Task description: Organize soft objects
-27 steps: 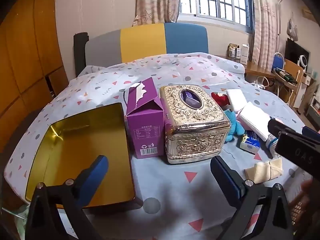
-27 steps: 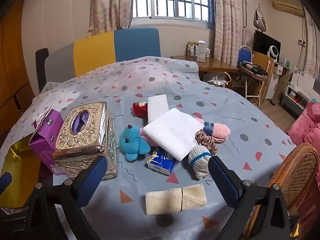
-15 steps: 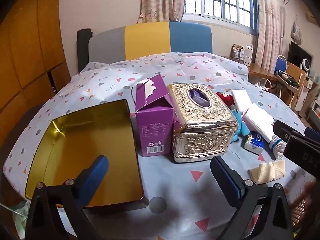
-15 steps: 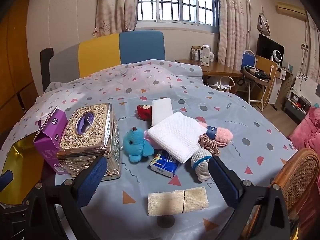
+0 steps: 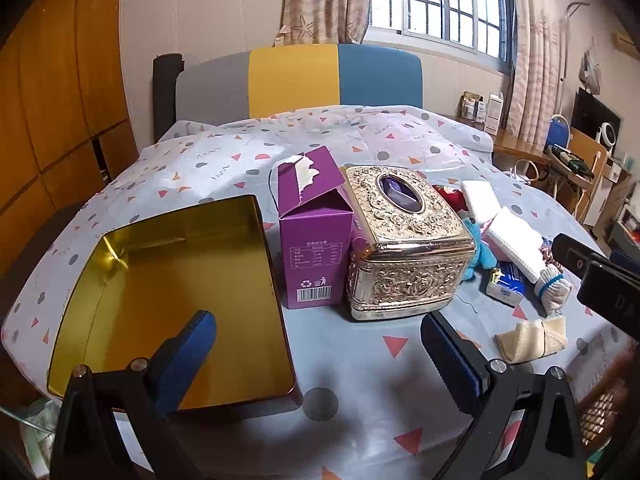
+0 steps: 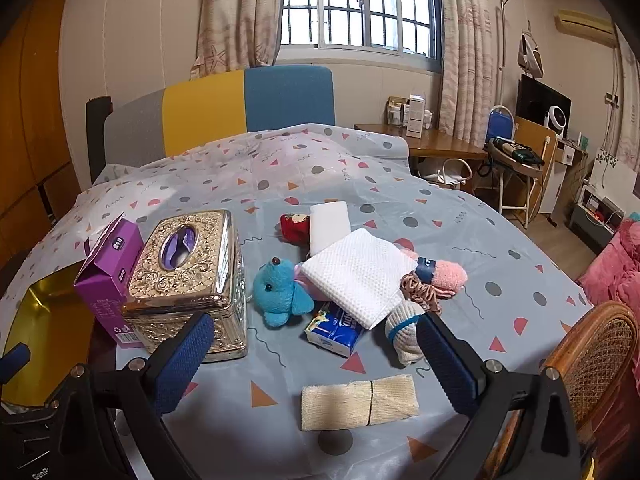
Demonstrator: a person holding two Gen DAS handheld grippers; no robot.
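Observation:
Soft things lie grouped on the patterned tablecloth: a blue plush toy, a white waffle cloth, a white sponge block, a red plush, a pink rolled sock, a brown scrunchie, a white sock with a blue band, a blue tissue pack and a beige folded cloth. My right gripper hangs open above the beige cloth, holding nothing. My left gripper is open over the cloth between the gold tin and the ornate tissue box.
A torn purple carton stands between the tin and the tissue box. A wicker chair is at the table's right edge. A grey, yellow and blue chair back stands behind the table.
Both views have pulled back and risen slightly, so the table objects appear a little farther away. Nothing on the table has moved and both grippers stay open.

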